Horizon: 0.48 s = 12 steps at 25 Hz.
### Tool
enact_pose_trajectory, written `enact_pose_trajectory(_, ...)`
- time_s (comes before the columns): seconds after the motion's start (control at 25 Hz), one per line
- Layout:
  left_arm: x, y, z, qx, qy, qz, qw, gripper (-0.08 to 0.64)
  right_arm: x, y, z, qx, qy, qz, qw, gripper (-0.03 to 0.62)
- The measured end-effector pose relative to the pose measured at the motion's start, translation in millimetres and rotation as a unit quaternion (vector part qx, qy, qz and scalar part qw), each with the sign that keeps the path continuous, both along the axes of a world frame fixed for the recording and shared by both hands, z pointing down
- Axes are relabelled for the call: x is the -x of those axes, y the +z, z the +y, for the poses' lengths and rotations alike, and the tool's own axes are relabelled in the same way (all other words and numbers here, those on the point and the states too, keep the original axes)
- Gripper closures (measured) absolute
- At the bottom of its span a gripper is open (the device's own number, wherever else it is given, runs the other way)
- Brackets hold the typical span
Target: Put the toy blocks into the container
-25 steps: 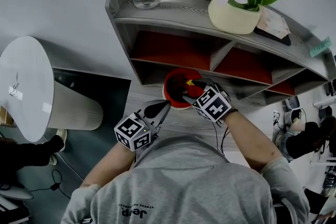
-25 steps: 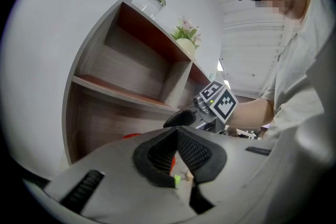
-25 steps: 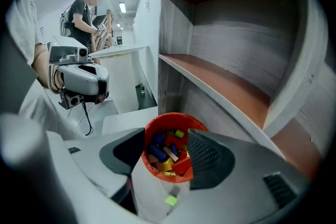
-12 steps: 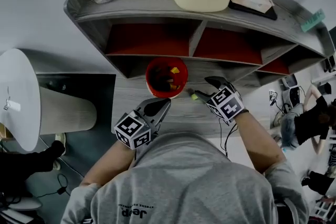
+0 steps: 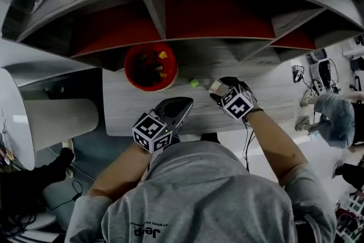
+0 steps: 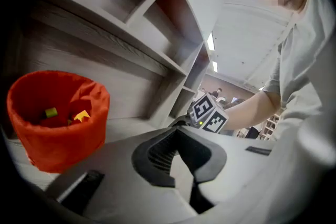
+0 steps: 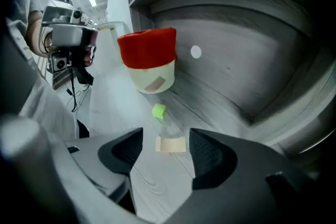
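My right gripper (image 7: 166,136) tilts down at the worktop (image 7: 152,186). Its fingers (image 7: 209,157) stand apart and have just been opening a little wider. A beige block (image 7: 171,145) lies flat on the wood between them, and neither pad touches it. Just beyond it sits a small green block (image 7: 159,110), clear of the beige one. Past that stands the container (image 7: 147,60), a cream tub with a red fabric lining folded over its rim. It stands on the worktop close under the grey shelf unit (image 5: 227,42), whose compartments have red backs.

My left gripper (image 6: 177,130) hangs near the worktop's front edge, a little in front of the container and beside my right one. As far as I can make out against the dark pads, its fingers meet at the tips and carry nothing. From that side I can see into the container's mouth. A yellow block (image 6: 80,116) and a greenish piece (image 6: 51,112) lie inside, along with darker shapes I cannot make out.
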State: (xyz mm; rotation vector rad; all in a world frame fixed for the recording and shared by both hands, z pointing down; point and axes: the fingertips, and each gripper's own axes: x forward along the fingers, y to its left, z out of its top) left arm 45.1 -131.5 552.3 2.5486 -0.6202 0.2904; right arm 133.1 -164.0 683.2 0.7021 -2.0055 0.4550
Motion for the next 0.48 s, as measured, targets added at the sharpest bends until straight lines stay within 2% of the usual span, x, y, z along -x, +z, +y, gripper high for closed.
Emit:
enact_pose_trajectory(0.32,-24.0,41.2,3.2,0.023,0.003,-0.017,0.9996,0.549,-10.9,70.1,-10.5,0.018,-0.007,0.023,1.0,0.265)
enact_pose_trajectory(0.48,-22.3,52.3,8.0,0.036,-0.003,-0.02,0.9992,0.549,-6.3,80.7,-9.6,0.027,-0.004,0.004,1.0,0.265)
